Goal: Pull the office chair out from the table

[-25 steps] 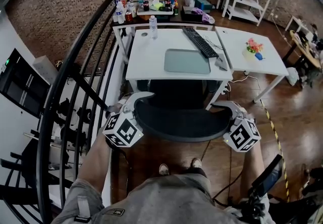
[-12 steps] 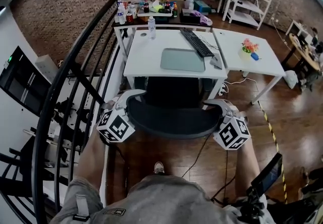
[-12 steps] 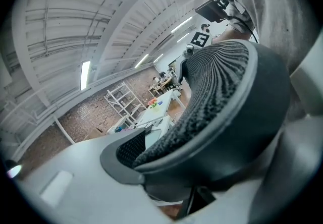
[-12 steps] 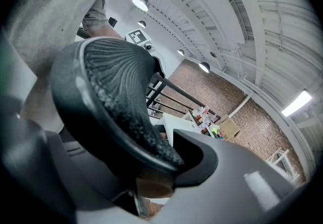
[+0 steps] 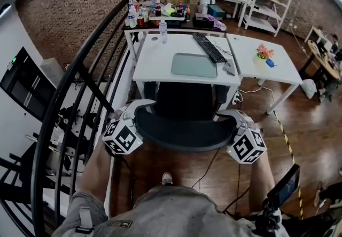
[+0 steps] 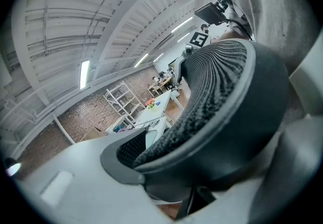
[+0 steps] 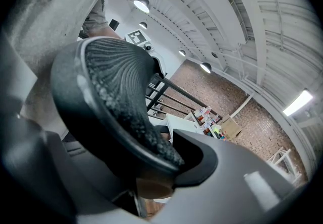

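Clenching black mesh office chair [image 5: 184, 130] at backrest's side edges, left gripper [image 5: 141, 109] and right gripper [image 5: 230, 117], for even pull from white table [image 5: 152, 65].

The person wears grey shorts [image 5: 160, 212] and a pale shoe [image 5: 166, 178]. The left gripper [image 5: 143, 105] and right gripper [image 5: 228, 116] bear black-and-white marker cubes.

We clamp the left hand-held gripper [image 5: 140, 107] and right hand-held gripper [image 5: 230, 115] on the chair back [image 5: 184, 134], both angled slightly downward.
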Demonstrator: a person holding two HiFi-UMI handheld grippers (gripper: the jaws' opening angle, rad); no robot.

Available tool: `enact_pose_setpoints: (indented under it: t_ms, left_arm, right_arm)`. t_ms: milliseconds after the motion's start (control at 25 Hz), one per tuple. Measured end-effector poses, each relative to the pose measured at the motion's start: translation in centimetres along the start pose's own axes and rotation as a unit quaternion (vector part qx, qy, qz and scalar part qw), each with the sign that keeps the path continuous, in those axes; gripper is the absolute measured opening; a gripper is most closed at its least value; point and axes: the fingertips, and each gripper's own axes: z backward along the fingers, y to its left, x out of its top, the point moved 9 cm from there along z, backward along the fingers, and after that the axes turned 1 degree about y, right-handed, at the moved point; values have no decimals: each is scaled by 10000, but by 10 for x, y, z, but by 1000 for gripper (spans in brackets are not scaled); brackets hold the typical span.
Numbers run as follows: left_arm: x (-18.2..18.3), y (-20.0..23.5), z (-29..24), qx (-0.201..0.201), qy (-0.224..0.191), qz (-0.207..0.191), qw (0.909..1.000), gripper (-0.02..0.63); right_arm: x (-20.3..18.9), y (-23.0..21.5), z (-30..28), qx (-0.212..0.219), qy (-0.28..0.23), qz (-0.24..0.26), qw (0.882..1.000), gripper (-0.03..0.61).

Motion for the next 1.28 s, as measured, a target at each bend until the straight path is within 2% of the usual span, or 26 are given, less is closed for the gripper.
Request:
enact_pose_setpoints:
  t_ms: [1280]
  left_arm:
    - [75,-136,72,148,127,65,9998,218]
  right_arm:
    - [10,115,113,24,-201,-31,9998,153]
